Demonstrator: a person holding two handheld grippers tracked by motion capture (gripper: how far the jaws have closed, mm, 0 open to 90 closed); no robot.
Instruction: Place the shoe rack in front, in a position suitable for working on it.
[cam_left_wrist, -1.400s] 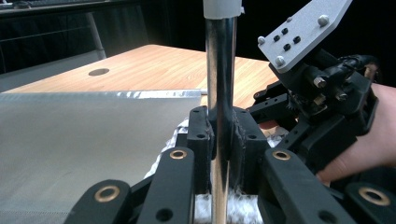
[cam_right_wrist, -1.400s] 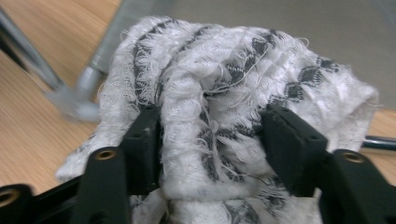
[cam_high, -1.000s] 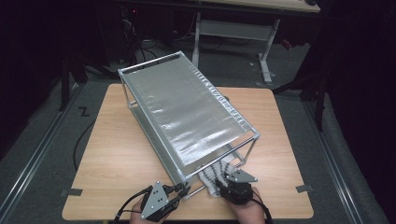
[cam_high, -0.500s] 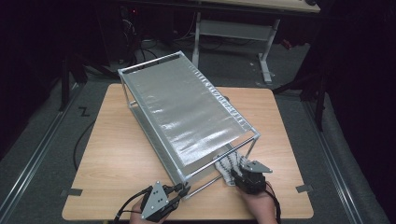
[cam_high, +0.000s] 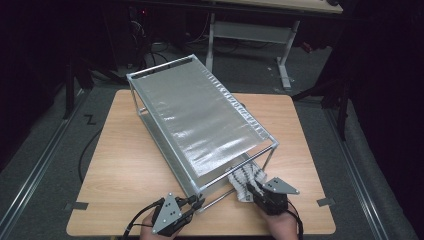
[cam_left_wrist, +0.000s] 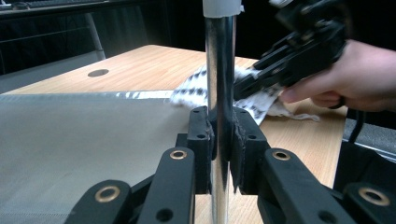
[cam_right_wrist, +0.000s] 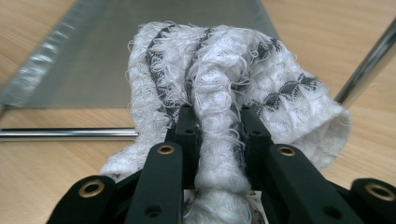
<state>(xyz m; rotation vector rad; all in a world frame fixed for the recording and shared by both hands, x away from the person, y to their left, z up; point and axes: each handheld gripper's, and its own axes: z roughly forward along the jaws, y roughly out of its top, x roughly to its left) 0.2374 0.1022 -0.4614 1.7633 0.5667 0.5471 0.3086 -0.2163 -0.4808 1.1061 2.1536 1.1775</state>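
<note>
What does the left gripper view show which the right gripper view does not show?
Left gripper view: the left gripper shut on the rack's upright metal post, and the person's hand with the right gripper farther off. Right gripper view: the right gripper's jaws, just closing, pinching a fold of the cloth, and a horizontal bar. Both: the cloth, the grey shelf sheet, the wooden table.
</note>
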